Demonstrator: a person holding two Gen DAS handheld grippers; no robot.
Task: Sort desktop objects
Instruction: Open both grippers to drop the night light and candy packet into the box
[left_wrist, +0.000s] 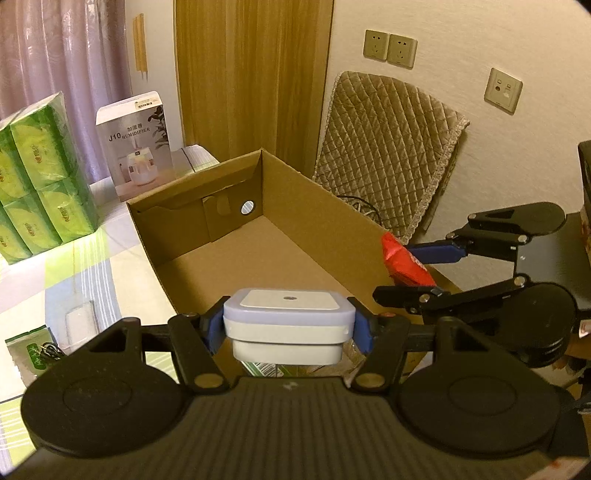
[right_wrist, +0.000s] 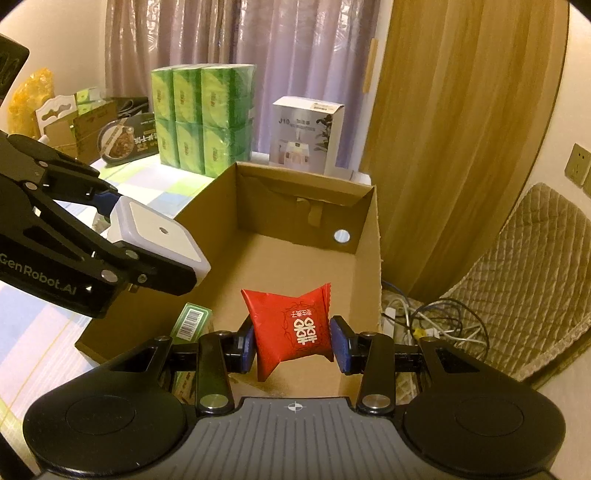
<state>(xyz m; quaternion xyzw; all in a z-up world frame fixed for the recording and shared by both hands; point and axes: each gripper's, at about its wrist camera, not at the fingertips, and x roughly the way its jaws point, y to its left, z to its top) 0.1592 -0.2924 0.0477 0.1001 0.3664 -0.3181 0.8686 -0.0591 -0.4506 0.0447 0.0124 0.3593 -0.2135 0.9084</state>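
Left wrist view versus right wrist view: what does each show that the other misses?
Only the left wrist view shows the two wall sockets. Only the right wrist view shows the cables on the floor, the green barcoded packet and the yellow bag. Both share the open cardboard box, the green tissue packs, the humidifier carton, the left claw shut on the white square device, and the right claw shut on the red packet.

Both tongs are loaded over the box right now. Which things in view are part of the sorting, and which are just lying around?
In the job:
- white square device, clamped in the left tongs
- red packet, clamped in the right tongs
- open cardboard box, under both
- green barcoded pack, low at the box's near end

Just lying about:
- green tissue packs
- humidifier carton
- quilted cushion
- cables
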